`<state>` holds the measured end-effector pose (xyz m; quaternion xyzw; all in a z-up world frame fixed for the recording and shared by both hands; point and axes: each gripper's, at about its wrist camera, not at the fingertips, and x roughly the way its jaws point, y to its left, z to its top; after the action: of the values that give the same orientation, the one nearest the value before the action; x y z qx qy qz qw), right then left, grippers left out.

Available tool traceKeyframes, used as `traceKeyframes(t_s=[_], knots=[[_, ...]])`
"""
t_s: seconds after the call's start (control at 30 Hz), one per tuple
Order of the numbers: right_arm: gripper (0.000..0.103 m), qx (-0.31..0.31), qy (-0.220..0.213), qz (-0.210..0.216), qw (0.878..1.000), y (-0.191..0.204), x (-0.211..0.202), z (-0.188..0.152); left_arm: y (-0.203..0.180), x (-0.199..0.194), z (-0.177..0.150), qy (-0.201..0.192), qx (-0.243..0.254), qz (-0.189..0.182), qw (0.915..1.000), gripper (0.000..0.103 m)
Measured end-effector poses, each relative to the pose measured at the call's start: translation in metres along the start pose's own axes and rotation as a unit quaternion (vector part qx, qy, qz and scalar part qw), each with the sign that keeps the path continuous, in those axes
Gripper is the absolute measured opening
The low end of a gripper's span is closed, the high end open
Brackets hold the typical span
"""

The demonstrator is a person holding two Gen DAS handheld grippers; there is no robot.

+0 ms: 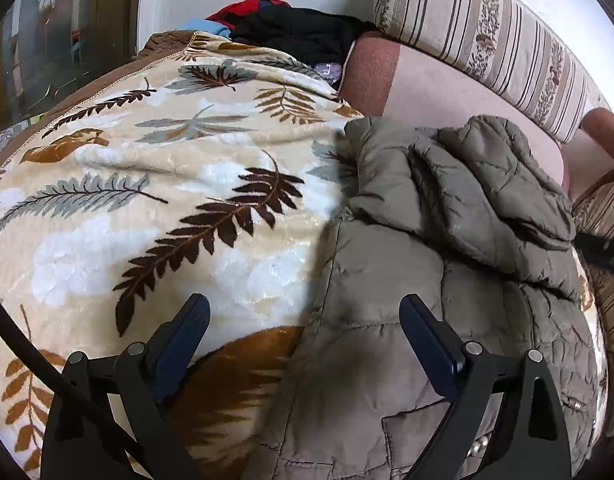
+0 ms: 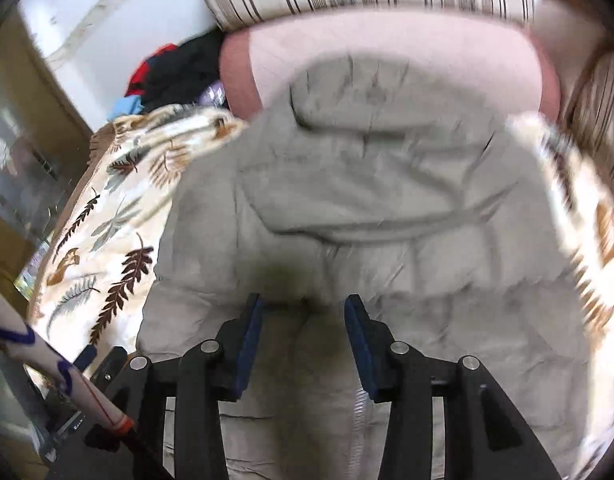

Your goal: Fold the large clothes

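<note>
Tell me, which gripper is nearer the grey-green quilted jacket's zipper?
Right. The right gripper hangs open directly over the zipper of the grey-green quilted jacket; the left gripper hovers open over the jacket's edge beside the leaf-print blanket.

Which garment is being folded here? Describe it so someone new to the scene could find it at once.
Start at the leaf-print blanket spread over the sofa, below the striped cushion. On its right side lies the grey-green quilted jacket, its hood bunched toward the pink seat. Unlike the black, red and blue clothes pile in the far corner, it is puffy, stitched in squares, and lies alone.
</note>
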<state>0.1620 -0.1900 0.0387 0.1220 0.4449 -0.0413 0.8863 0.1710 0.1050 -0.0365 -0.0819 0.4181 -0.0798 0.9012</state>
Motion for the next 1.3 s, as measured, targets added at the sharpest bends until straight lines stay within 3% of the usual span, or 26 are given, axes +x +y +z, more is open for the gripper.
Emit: traceKeyframes(t_s=[0.1, 0.2, 0.33, 0.43, 0.53, 0.63, 0.7, 0.77, 0.87, 1.0, 1.13, 1.3], knots=[[0.051, -0.014, -0.054, -0.057, 0.997, -0.001, -0.014, 0.025, 0.0, -0.002, 0.001, -0.005, -0.001, 0.003, 1.0, 0.095], [0.052, 0.017, -0.071, -0.106, 0.992, -0.014, 0.004, 0.052, -0.002, 0.0, 0.0, -0.004, 0.006, 0.008, 0.9999, 0.095], [0.052, 0.037, -0.036, -0.144, 0.988, -0.028, 0.056, 0.069, -0.002, 0.004, 0.001, 0.003, 0.011, 0.009, 0.9999, 0.095], [0.052, 0.035, 0.037, -0.134, 0.99, -0.029, 0.11, 0.053, -0.003, 0.011, 0.003, 0.009, 0.013, 0.009, 0.9998, 0.095], [0.053, -0.012, 0.029, -0.154, 0.988, -0.021, 0.119, 0.048, -0.004, 0.017, 0.004, 0.017, 0.017, 0.011, 0.9997, 0.095], [0.053, -0.008, 0.019, -0.134, 0.991, -0.022, 0.096, 0.053, -0.003, 0.018, 0.003, 0.019, 0.017, 0.013, 0.9996, 0.095], [0.061, 0.017, -0.002, -0.095, 0.995, -0.031, 0.066, 0.046, -0.002, 0.018, 0.003, 0.018, 0.016, 0.014, 0.9996, 0.095], [0.069, 0.034, -0.006, -0.069, 0.997, -0.043, 0.042, 0.034, -0.002, 0.018, 0.003, 0.018, 0.017, 0.015, 0.9996, 0.095], [0.07, 0.054, 0.003, -0.049, 0.997, -0.074, 0.007, 0.005, -0.001, 0.018, 0.002, 0.021, 0.018, 0.011, 0.9996, 0.095], [0.073, 0.093, 0.003, -0.053, 0.994, -0.129, -0.044, -0.041, 0.006, 0.014, 0.002, 0.029, 0.017, -0.014, 0.9993, 0.095], [0.077, 0.115, -0.001, -0.1, 0.988, -0.191, -0.089, -0.086, 0.015, 0.0, 0.001, 0.03, 0.005, -0.041, 0.9987, 0.095], [0.078, 0.16, -0.001, -0.1, 0.982, -0.251, -0.112, -0.133, 0.031, -0.019, -0.008, 0.033, -0.018, -0.057, 0.9977, 0.095]])
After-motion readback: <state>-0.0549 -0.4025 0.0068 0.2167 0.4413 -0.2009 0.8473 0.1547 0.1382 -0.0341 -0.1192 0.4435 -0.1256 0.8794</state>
